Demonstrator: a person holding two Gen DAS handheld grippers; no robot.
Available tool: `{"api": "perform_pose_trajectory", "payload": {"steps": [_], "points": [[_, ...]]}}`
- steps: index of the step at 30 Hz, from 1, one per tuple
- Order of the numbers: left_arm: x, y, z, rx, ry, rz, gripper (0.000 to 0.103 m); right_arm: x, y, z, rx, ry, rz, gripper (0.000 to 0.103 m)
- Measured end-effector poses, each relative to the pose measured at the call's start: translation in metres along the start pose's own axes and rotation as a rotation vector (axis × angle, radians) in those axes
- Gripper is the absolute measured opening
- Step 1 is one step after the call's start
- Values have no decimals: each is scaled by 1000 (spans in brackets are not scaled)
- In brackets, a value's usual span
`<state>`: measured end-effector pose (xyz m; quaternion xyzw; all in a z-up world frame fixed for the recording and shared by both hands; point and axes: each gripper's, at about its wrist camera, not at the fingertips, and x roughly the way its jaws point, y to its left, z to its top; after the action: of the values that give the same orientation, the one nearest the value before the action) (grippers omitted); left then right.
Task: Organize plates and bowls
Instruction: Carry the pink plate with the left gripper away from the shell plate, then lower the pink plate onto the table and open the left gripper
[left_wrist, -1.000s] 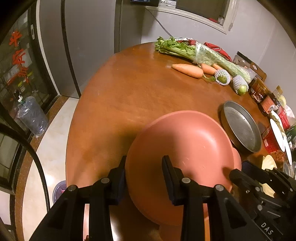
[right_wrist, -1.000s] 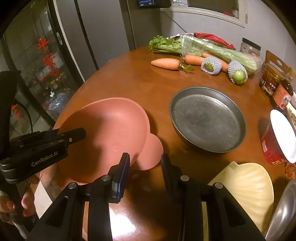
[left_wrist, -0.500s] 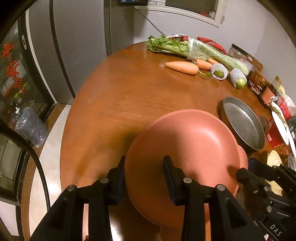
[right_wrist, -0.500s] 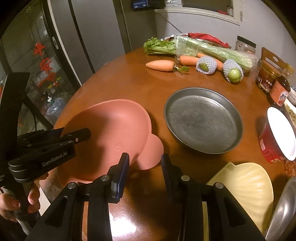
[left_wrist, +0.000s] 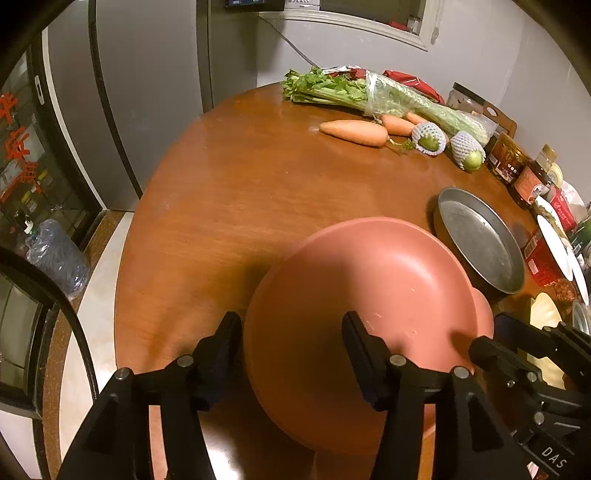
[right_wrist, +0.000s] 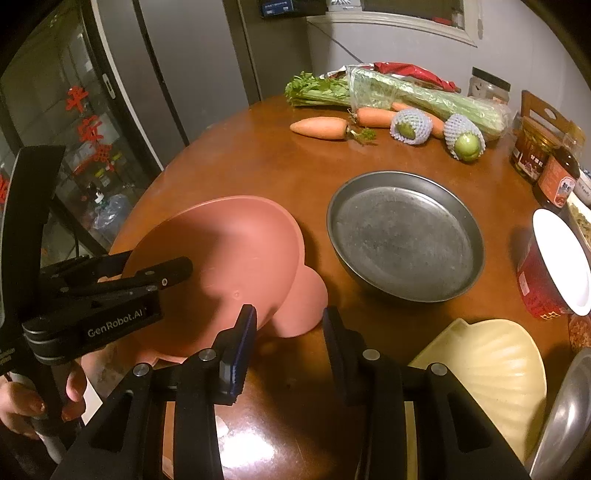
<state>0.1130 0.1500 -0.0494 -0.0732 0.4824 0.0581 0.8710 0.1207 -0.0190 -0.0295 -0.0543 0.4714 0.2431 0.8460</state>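
Observation:
A large pink bowl (left_wrist: 369, 291) sits tilted on the wooden table (left_wrist: 240, 206), leaning on a smaller pink dish (right_wrist: 306, 306) beneath its far side. My left gripper (left_wrist: 290, 339) straddles the bowl's near rim, one finger outside and one inside. Its jaws are opening and the pads stand apart from the rim. In the right wrist view, one left finger (right_wrist: 166, 269) lies over the bowl's inside. My right gripper (right_wrist: 288, 332) hovers open over bare table just in front of the small pink dish, with nothing between its fingers.
A grey metal pan (right_wrist: 406, 236) sits right of the pink bowl. A cream shell-shaped plate (right_wrist: 487, 365), a steel bowl (right_wrist: 565, 417) and a red lidded tub (right_wrist: 550, 266) crowd the right. Carrots (right_wrist: 321, 127), netted fruit, celery and jars line the far edge.
My left gripper's jaws have spread wide apart and released the pink bowl's rim, which they gripped before. The right gripper has stayed where it was.

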Motion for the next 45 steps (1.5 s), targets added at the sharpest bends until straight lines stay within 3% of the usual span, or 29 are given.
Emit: {"api": "perform_pose_trajectory", "payload": {"steps": [9, 21, 45], "points": [[-5, -1, 3, 5, -16, -26, 64, -3, -3, -4, 16, 3, -10, 43], [-40, 5, 4, -17, -103, 18, 69, -28, -22, -9, 71, -57, -45, 44], [-104, -60, -10, 89, -205, -52, 71, -112, -44, -39, 109, -230, -130, 52]]}}
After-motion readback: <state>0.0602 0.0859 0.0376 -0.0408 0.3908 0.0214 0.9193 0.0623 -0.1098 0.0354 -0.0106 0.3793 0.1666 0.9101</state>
